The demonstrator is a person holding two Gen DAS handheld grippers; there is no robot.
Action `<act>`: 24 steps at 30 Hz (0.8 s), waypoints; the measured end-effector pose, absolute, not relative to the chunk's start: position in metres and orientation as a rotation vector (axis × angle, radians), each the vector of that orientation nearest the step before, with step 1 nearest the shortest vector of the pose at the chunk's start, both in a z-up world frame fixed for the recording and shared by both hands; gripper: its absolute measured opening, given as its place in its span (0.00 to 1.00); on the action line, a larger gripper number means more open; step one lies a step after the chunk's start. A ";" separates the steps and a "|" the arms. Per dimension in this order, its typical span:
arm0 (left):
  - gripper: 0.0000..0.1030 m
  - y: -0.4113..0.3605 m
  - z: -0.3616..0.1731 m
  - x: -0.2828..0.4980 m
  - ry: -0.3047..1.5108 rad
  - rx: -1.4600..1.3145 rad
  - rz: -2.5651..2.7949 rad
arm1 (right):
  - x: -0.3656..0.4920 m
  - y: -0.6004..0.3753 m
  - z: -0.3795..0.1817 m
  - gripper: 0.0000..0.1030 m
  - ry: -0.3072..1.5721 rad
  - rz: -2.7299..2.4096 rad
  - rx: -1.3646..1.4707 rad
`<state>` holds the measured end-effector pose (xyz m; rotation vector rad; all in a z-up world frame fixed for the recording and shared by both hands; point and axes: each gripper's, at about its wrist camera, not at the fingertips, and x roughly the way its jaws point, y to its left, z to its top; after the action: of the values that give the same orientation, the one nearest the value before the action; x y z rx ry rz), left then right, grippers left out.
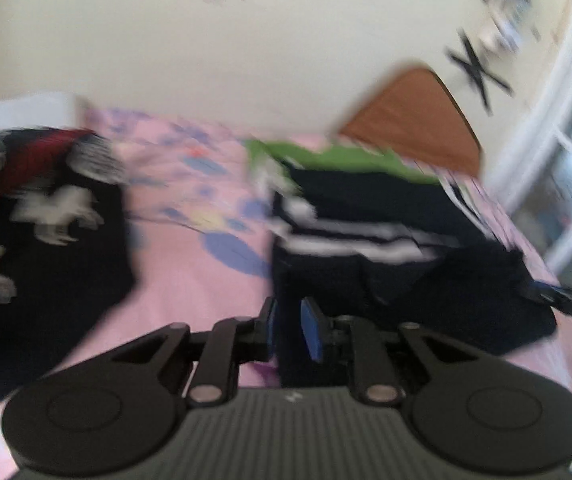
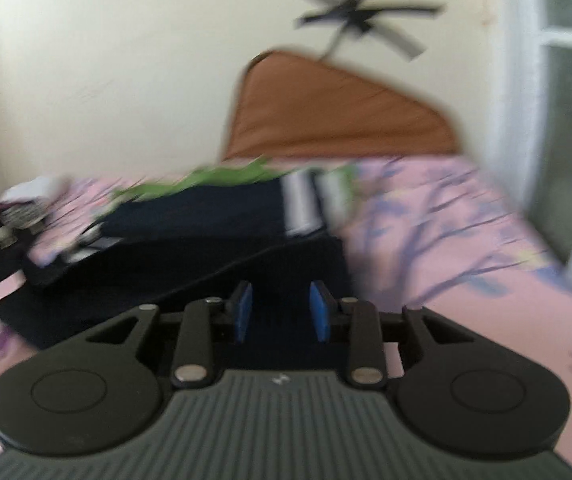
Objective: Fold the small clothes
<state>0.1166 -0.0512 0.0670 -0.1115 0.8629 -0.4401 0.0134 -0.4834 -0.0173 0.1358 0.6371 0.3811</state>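
L gripper nearest lens: blue pads w/ narrow gap, dark fabric seen between them; grip vs. merely behind, can't tell (motion blur). R gripper: pads clearly apart, hovering over same fabric, nothing held.

Navy garment, white stripes, lies rumpled on pink floral bedsheet, mid-bed, partly doubled over; green cloth just behind it, touching.

L→R, left wrist view: black garment w/ white print, red/striped piece behind it, sheet, navy garment, brown headboard, window. Right wrist view only: ceiling fan, wide bare sheet R of garment. Black garment shows there only at far L edge.

Fabrics soft, matte; gripper body ribbed grey plastic.
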 end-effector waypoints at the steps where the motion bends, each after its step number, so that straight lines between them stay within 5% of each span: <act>1: 0.15 -0.060 0.059 0.123 0.900 -0.109 -0.482 | 0.025 -0.475 -0.023 0.33 0.683 0.435 0.152; 6: 0.16 -0.102 0.033 0.178 0.969 -0.126 -0.537 | 0.096 -0.434 -0.032 0.35 0.745 0.536 0.279; 12: 0.15 -0.049 0.084 0.231 0.822 -0.223 -0.354 | 0.142 -0.465 0.015 0.35 0.692 0.462 0.294; 18: 0.40 -0.107 0.083 0.308 0.819 -0.005 -0.367 | 0.217 -0.477 0.053 0.46 0.672 0.386 0.302; 24: 0.47 -0.162 0.032 0.364 0.896 -0.020 -0.356 | 0.291 -0.438 0.018 0.60 0.801 0.369 0.284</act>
<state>0.3641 -0.1617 0.0315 -0.0197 0.8962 -0.3562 0.2915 -0.4379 0.0183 0.2839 0.8009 0.3690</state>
